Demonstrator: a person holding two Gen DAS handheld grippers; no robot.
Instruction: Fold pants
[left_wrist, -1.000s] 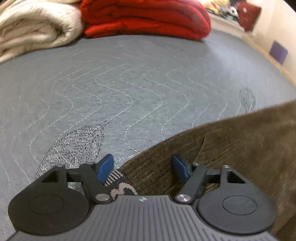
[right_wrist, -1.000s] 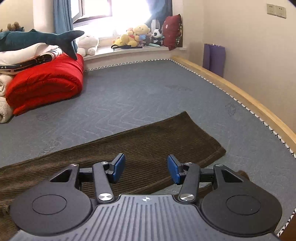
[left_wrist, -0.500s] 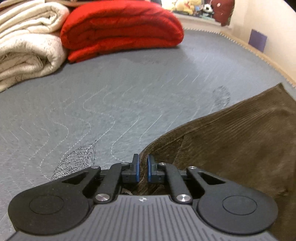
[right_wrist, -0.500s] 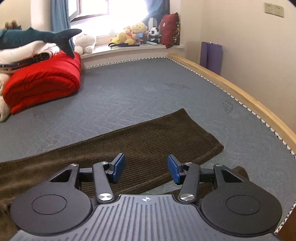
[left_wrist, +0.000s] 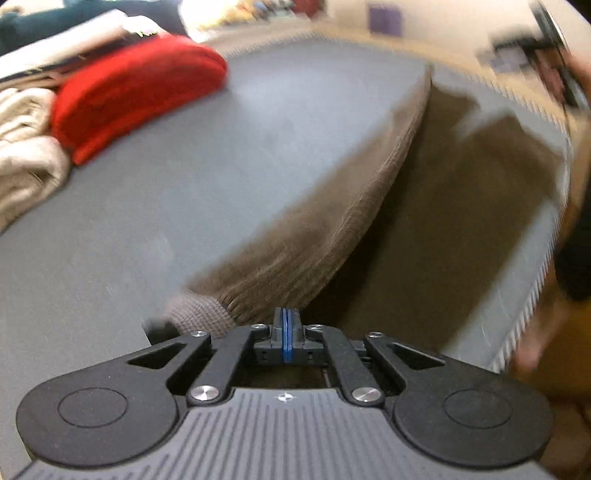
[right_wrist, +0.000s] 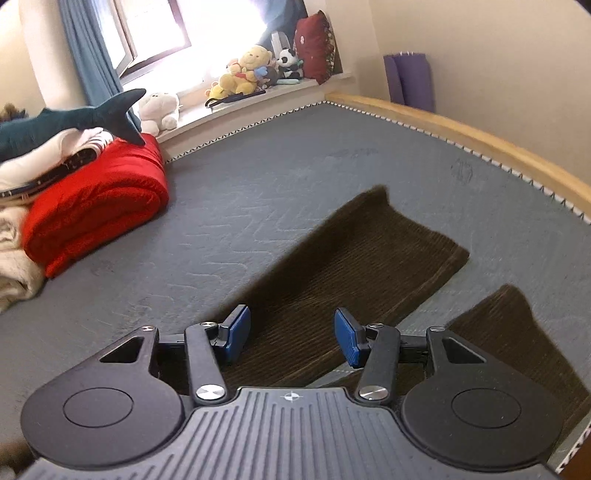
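Note:
The brown corduroy pants (left_wrist: 314, 229) lie on the grey mattress (left_wrist: 147, 221). My left gripper (left_wrist: 287, 334) is shut on their edge beside a grey knit band (left_wrist: 199, 314). From the pads a lifted fold of cloth stretches away; this view is blurred by motion. In the right wrist view one pant leg (right_wrist: 351, 258) lies flat, its far corner curled up. A second brown piece (right_wrist: 517, 332) lies to the right. My right gripper (right_wrist: 291, 338) hangs open just above the near end of the leg, with nothing pressed between its blue pads.
A folded red blanket (right_wrist: 96, 206) and cream blankets (left_wrist: 22, 147) are stacked at the left, a plush shark (right_wrist: 55, 122) on top. Soft toys (right_wrist: 243, 74) line the window sill. A wooden rail (right_wrist: 480, 136) edges the mattress at the right, purple rolls (right_wrist: 410, 79) behind it.
My left gripper shut on the pants' edge, then swung up and across, lifting the cloth into a fold. In the right wrist view the leg has slid and turned; that gripper stays open.

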